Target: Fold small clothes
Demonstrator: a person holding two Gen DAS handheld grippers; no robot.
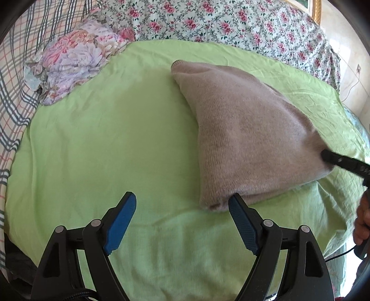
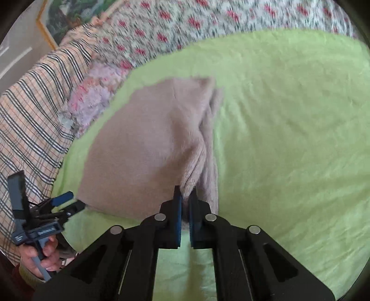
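Only the right wrist view shows the right claw [image 2: 186, 196] pinching the beige knit garment [image 2: 148, 143]; the left claw [image 1: 182, 203] gapes wide over the green sheet [image 1: 104, 139] on the bed.

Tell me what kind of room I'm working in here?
Most likely a bedroom, with the work done on a bed. A light green sheet is spread over a soft surface, floral bedding and a plaid cover lie bunched around it, and a framed picture hangs on the wall.

Fuzzy knit garment [image 1: 249, 129], matt cotton sheet [image 1: 115, 143]
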